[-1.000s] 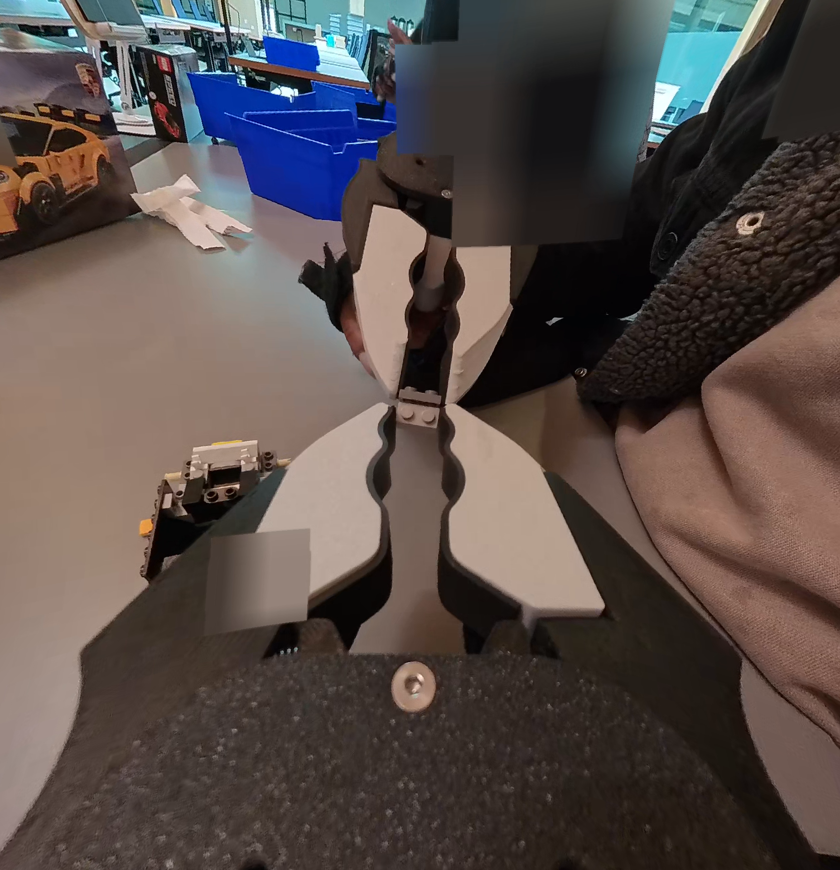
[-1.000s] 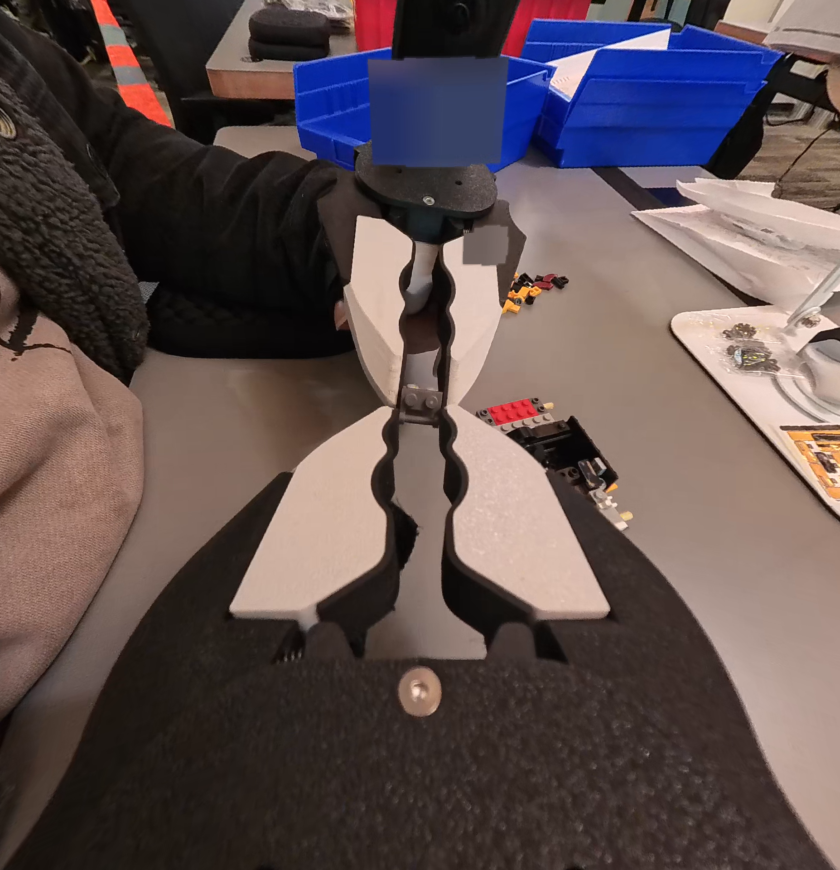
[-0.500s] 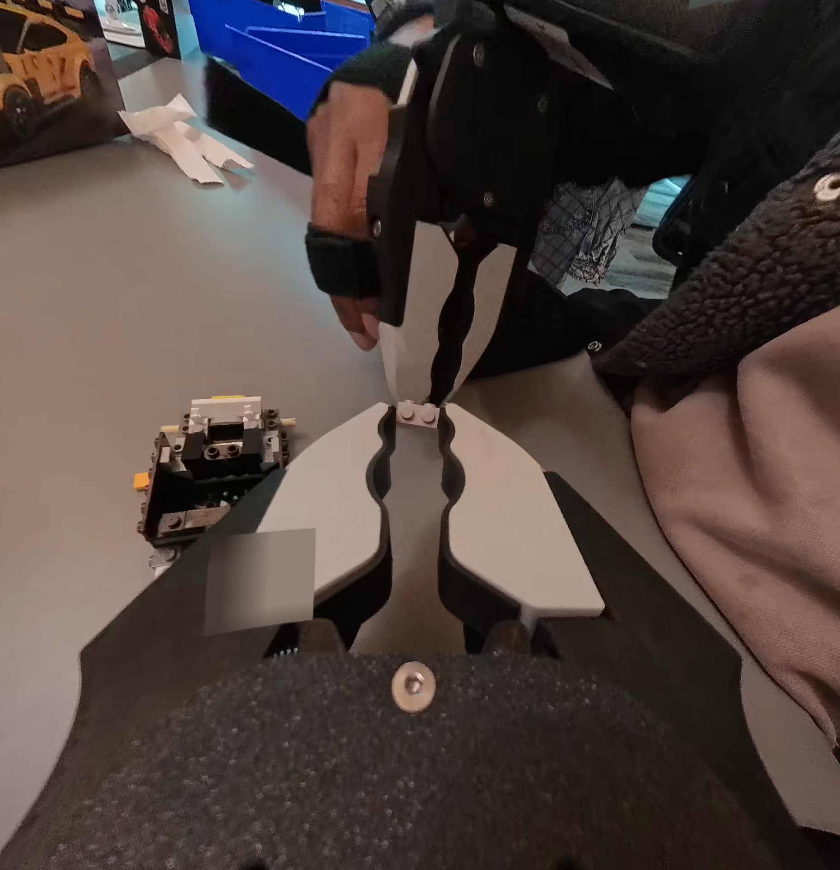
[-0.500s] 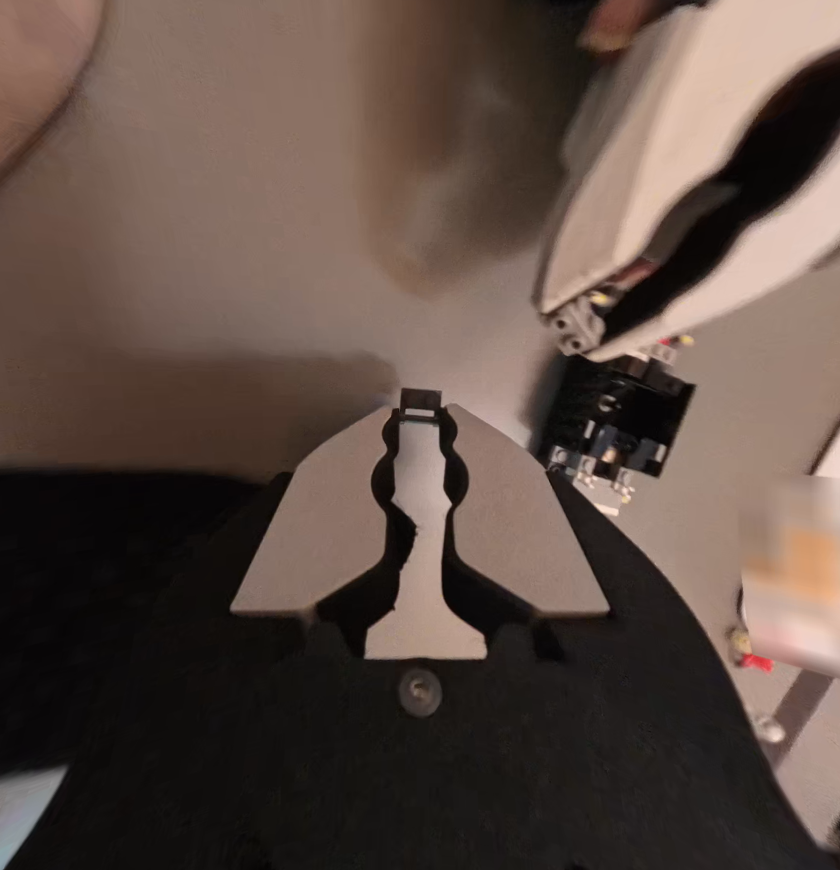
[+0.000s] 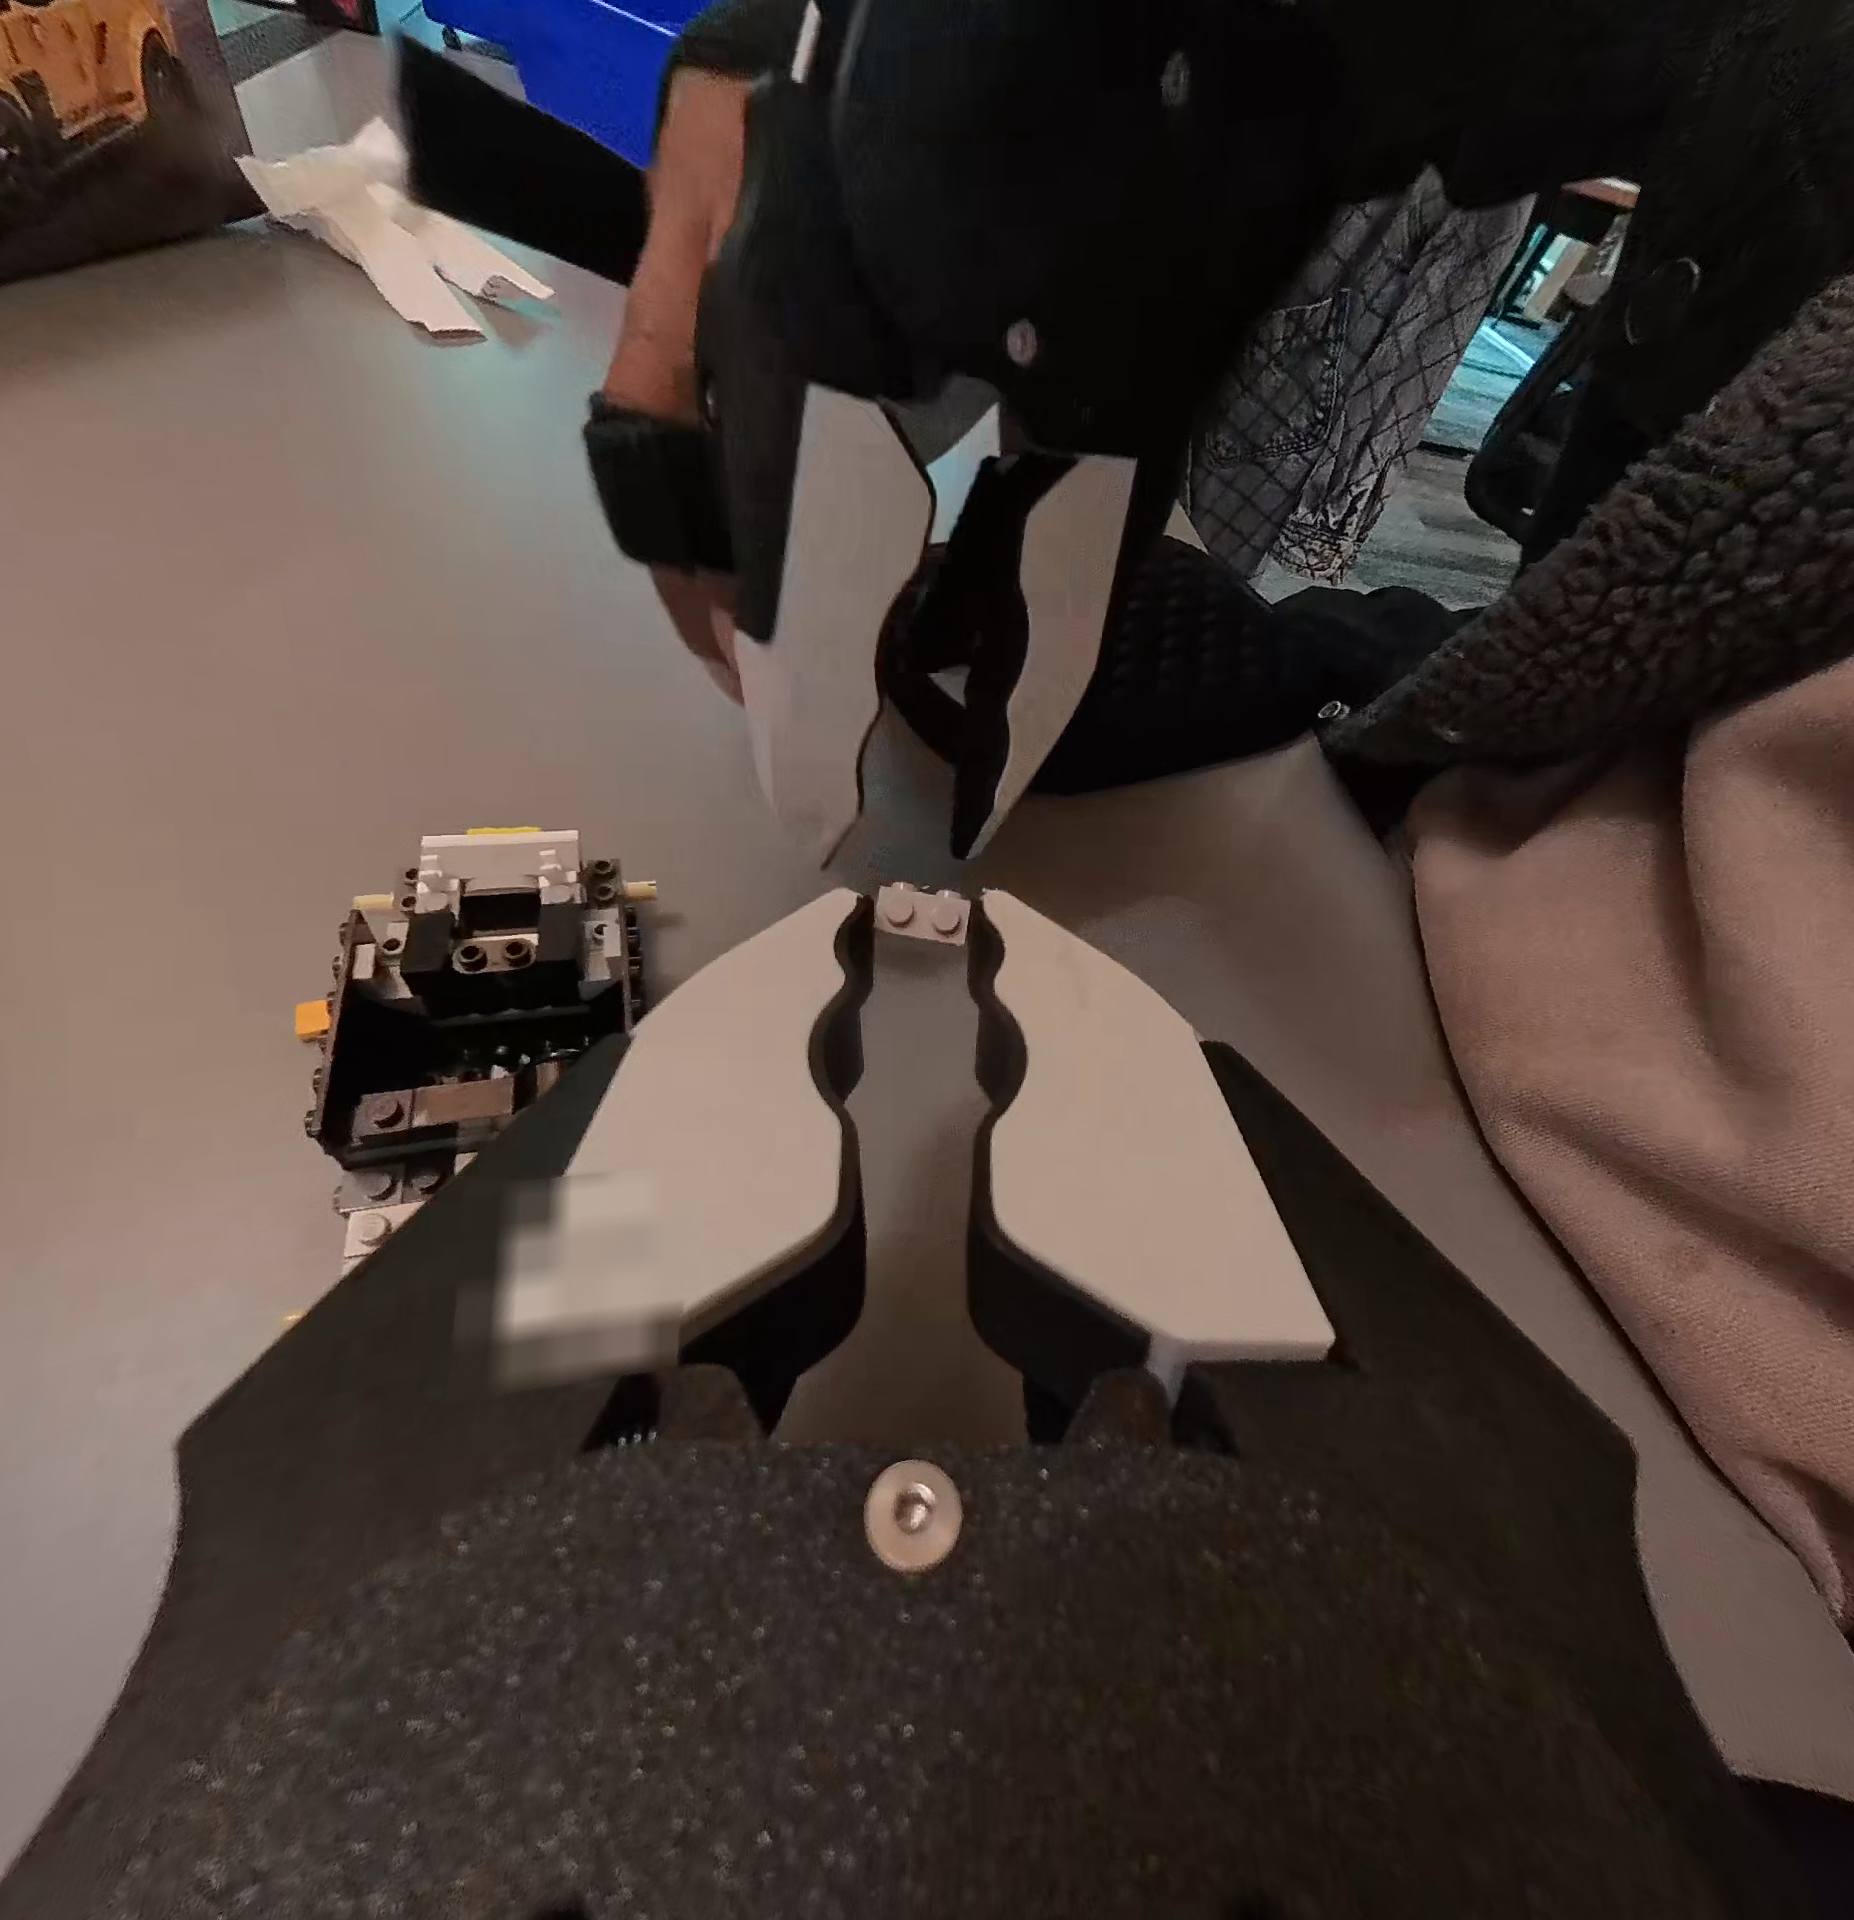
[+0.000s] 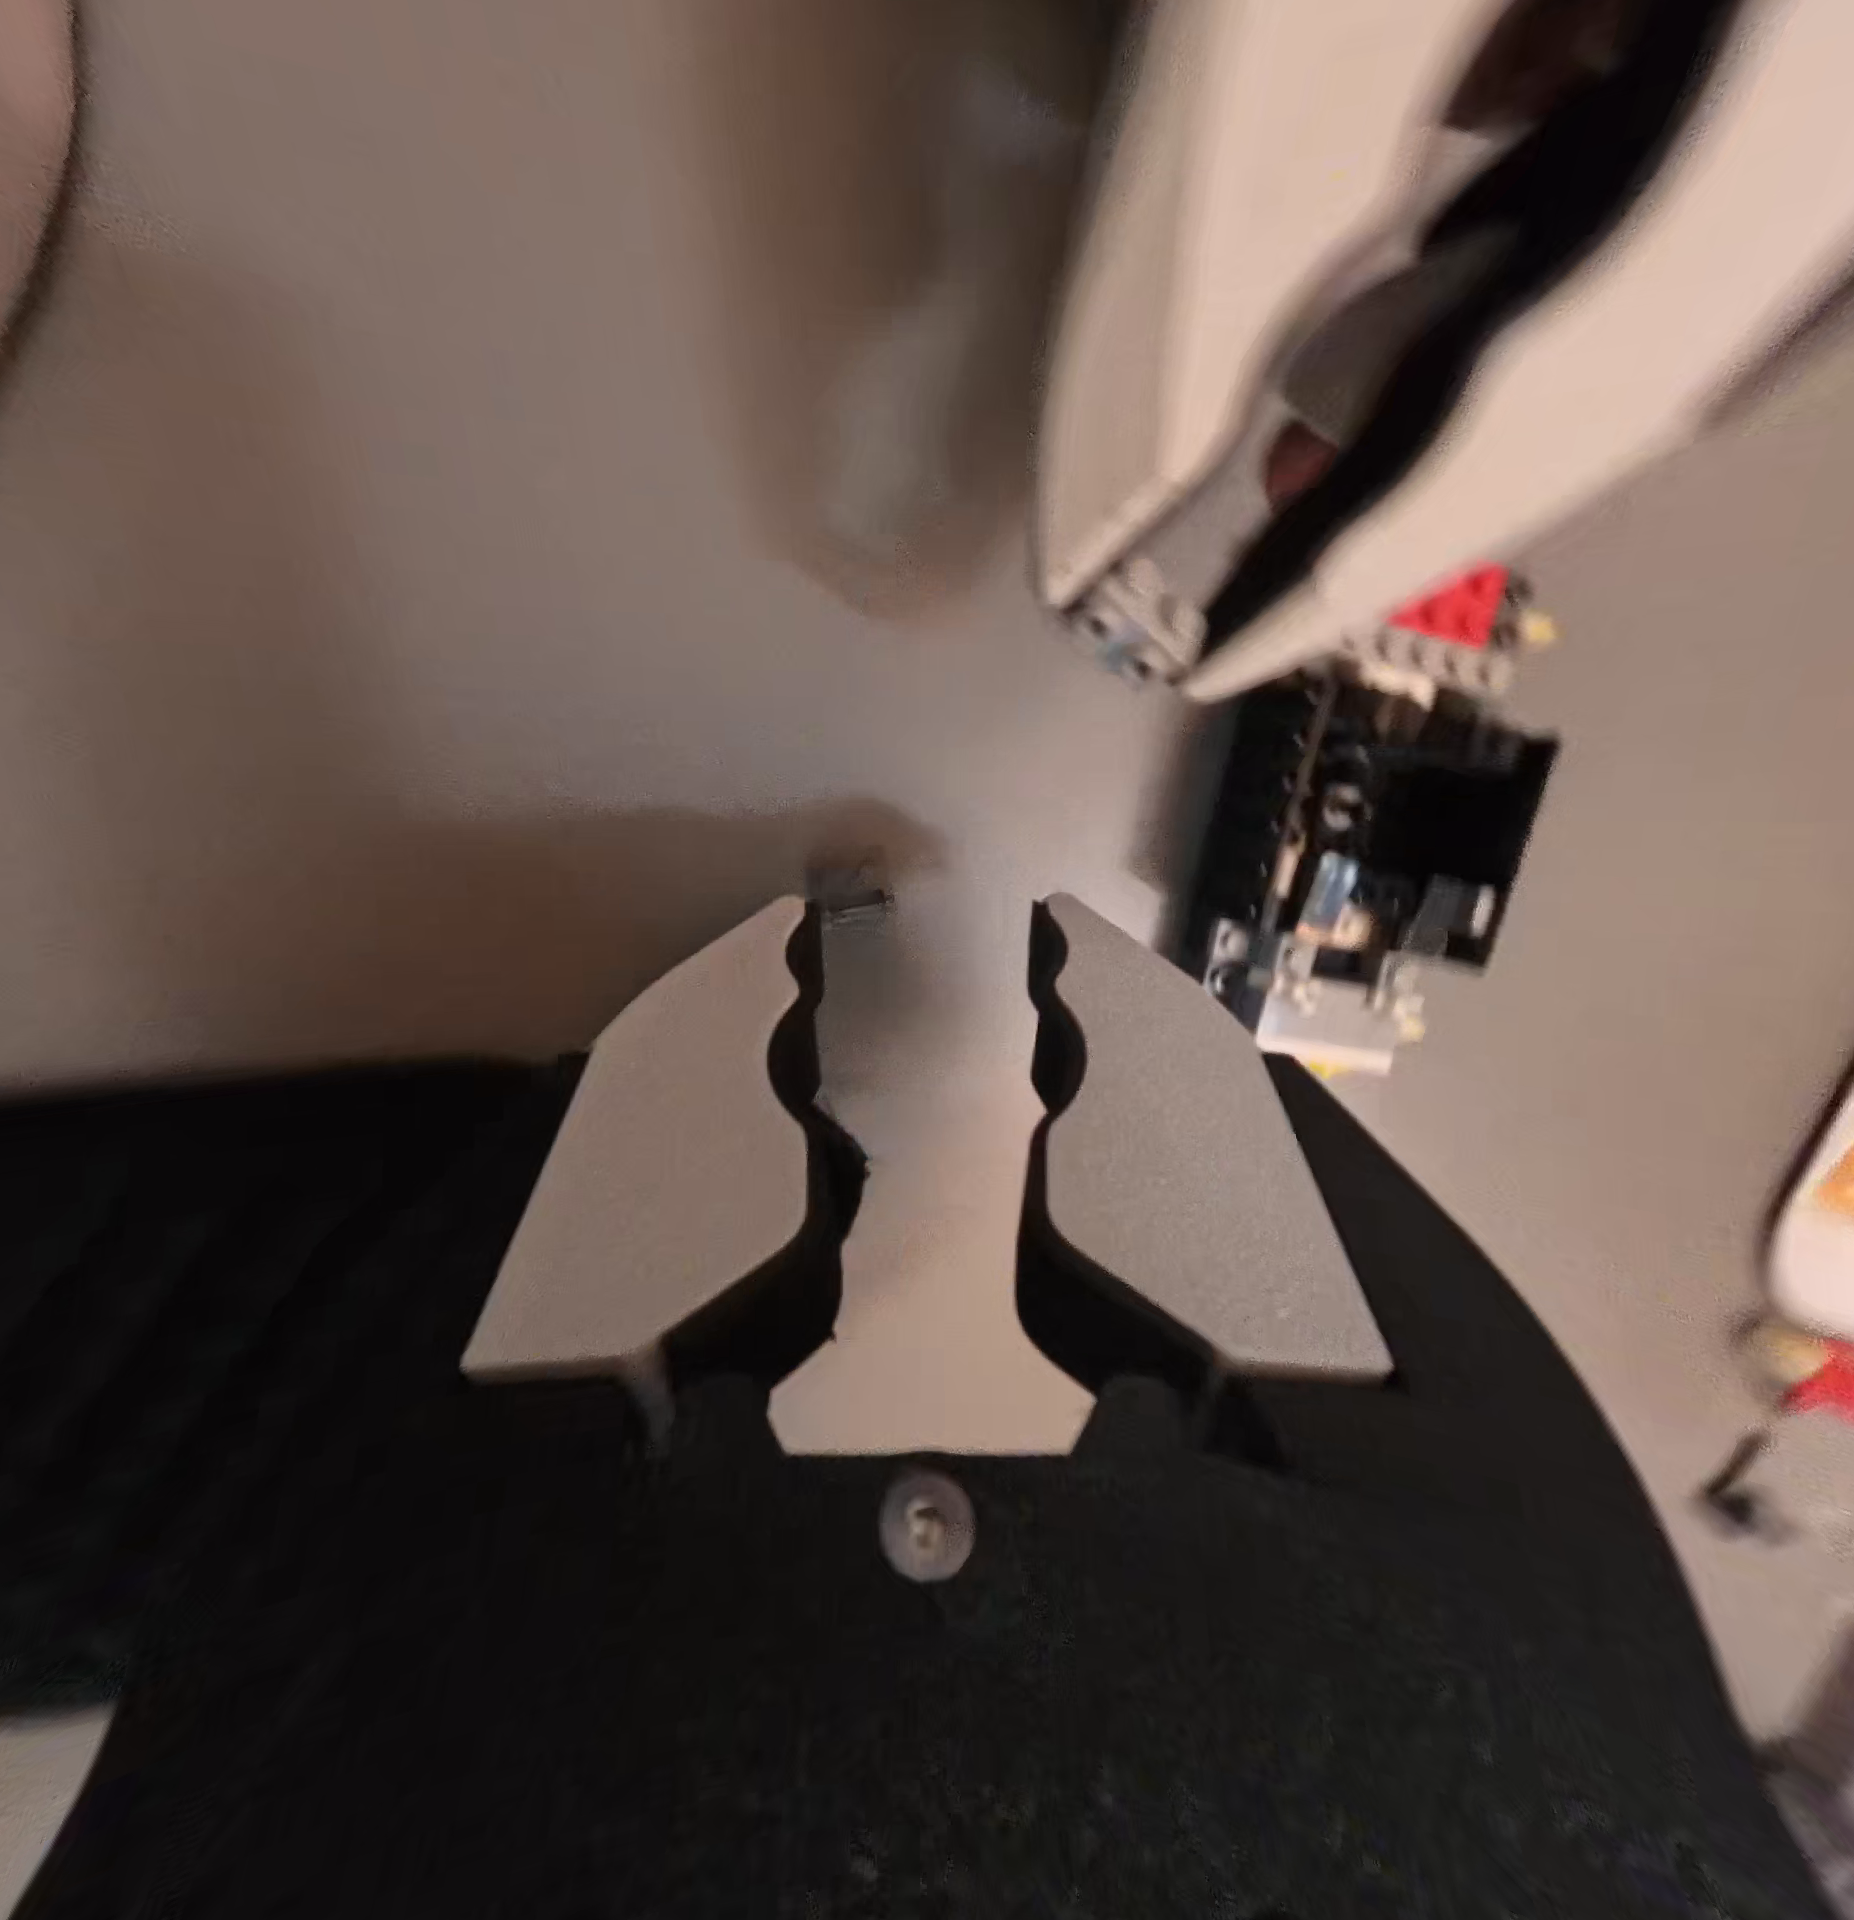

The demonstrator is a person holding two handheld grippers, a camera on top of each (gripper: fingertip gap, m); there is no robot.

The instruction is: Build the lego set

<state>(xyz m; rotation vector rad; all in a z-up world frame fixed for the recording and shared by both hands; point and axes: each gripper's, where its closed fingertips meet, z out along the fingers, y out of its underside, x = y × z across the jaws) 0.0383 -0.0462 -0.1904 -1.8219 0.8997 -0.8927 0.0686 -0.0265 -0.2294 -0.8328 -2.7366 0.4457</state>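
Because the grey worktop carries everything, it comes first: a wide bare surface with the half-built black lego model resting on it just left of the left claw, kept close, I judge, so the next piece has a short trip. Above and facing it hangs the right claw, its fingers spread apart and tipped downward, gripped by a hand in a dark sleeve. In its own view the right claw is released; a small dark piece sits at its left fingertip, too blurred to say whether it clings there or lies on the worktop. The left claw is clenched on a small light-grey two-stud plate, studs up, nipped at the very tips, probably so most of the plate stays exposed for pressing onto the model. The right wrist view shows the same plate from the far side, beside the model with a red piece on top. Motion blur smears that whole view. The left claw's body hides the model's near end, and the yellow-car box at the far corner is cut off by the frame.
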